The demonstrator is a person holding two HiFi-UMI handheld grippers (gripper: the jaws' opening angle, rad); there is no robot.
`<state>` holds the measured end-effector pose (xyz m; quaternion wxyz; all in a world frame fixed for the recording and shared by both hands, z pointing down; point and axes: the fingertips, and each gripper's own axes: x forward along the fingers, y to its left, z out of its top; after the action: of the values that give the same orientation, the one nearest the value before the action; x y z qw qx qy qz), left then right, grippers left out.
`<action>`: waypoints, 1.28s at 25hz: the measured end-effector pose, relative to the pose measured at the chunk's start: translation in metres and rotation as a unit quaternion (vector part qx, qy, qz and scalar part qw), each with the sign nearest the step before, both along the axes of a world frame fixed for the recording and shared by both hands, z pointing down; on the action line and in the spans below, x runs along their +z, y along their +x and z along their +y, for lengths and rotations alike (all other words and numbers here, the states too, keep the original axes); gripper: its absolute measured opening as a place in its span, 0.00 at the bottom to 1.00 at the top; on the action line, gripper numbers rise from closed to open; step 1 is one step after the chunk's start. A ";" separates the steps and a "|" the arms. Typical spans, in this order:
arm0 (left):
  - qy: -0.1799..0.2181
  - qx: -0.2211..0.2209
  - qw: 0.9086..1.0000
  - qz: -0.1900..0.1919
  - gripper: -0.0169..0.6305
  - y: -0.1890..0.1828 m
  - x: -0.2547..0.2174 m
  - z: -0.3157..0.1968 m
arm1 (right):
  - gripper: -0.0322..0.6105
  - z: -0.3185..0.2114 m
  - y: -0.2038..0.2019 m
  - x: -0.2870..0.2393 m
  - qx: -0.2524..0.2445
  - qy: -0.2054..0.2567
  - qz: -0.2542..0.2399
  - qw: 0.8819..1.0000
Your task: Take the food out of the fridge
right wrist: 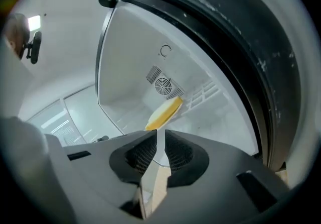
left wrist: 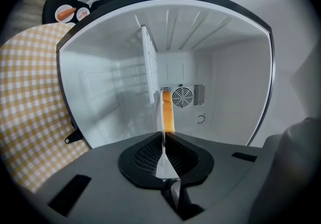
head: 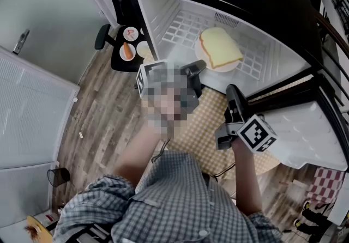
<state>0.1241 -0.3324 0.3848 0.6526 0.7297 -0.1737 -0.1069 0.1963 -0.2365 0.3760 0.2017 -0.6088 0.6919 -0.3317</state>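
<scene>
The fridge stands open, and a slab of yellow bread [head: 221, 47] lies on a white plate [head: 200, 55] on its white wire shelf [head: 180, 26]. My left gripper [head: 197, 66] hovers at the fridge's front, just short of the plate, with its jaws shut and empty. In the left gripper view the bread [left wrist: 168, 112] shows edge-on straight beyond the left gripper [left wrist: 163, 135]. My right gripper [head: 232, 90] hangs lower and to the right, outside the fridge, also shut on nothing. From the right gripper [right wrist: 157, 132] the bread [right wrist: 164, 112] sits a short way ahead.
A black stool [head: 121, 65] left of the fridge carries small plates of food [head: 128, 48]. The open fridge door [head: 305, 133] stands at the right. A yellow checked mat [head: 207, 122] covers the wooden floor below the grippers. A fan grille [left wrist: 183, 96] marks the fridge's back wall.
</scene>
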 end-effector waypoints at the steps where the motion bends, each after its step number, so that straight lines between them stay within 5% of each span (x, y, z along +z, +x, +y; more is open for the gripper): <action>1: 0.006 0.001 1.000 -0.004 0.05 0.000 -0.001 0.000 | 0.07 -0.004 0.001 0.002 0.000 -0.001 -0.012 1.000; 5: 0.020 -0.003 1.000 -0.009 0.07 -0.002 -0.003 -0.003 | 0.16 -0.018 0.004 0.006 0.002 -0.002 -0.050 0.999; 12: 0.028 -0.023 0.999 -0.008 0.13 -0.005 -0.003 -0.014 | 0.16 -0.044 0.008 0.002 0.018 0.009 -0.094 0.995; 32: 0.017 -0.039 0.999 0.024 0.05 -0.006 0.001 -0.015 | 0.14 -0.058 0.007 0.003 0.017 0.016 -0.108 0.994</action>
<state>0.1185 -0.3475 0.3856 0.6391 0.7309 -0.1842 -0.1529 0.2029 -0.2941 0.3791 0.2902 -0.5781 0.6607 -0.3808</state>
